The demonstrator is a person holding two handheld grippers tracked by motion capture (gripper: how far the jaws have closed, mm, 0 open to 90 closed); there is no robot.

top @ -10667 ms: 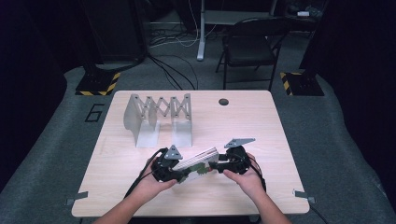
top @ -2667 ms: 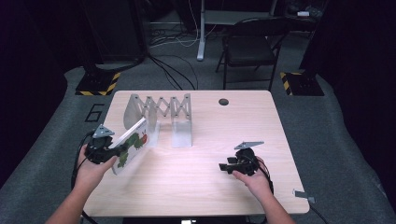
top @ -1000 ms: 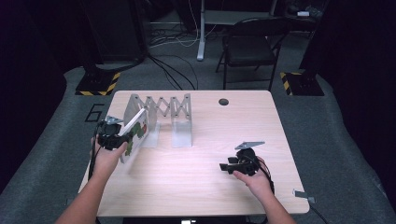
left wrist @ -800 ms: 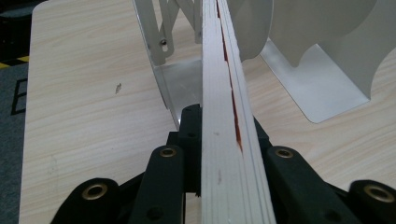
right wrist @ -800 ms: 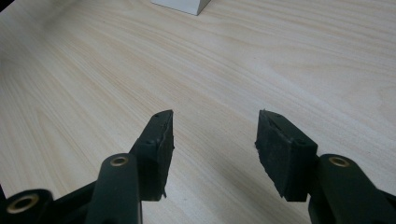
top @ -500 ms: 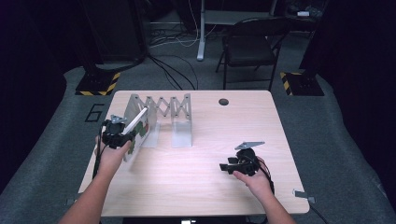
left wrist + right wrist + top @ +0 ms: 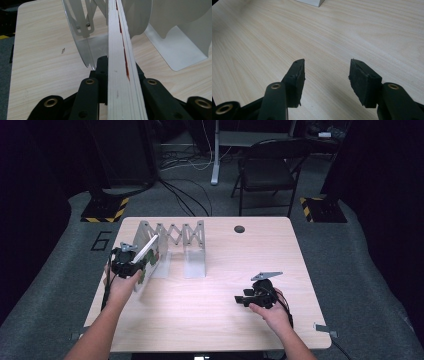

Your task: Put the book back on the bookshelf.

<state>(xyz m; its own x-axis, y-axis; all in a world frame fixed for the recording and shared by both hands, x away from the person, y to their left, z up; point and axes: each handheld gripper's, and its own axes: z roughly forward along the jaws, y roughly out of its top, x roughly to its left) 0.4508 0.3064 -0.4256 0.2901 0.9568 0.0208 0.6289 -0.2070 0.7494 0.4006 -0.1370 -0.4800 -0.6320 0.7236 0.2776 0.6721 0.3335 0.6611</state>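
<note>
The thin book [image 7: 122, 75] is clamped edge-on in the left tongs [image 7: 131, 265], held tilted at the left end of the grey accordion rack [image 7: 172, 240], nosing toward its first slot. It looks not yet seated; sliding it in upright remains. The right tongs [image 7: 325, 75] rest apart and empty on the bench [image 7: 210, 320]

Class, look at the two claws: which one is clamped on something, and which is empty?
The left claw is clamped on the thin book, held edge-on at the metal rack. The right claw is open over bare table.
</note>
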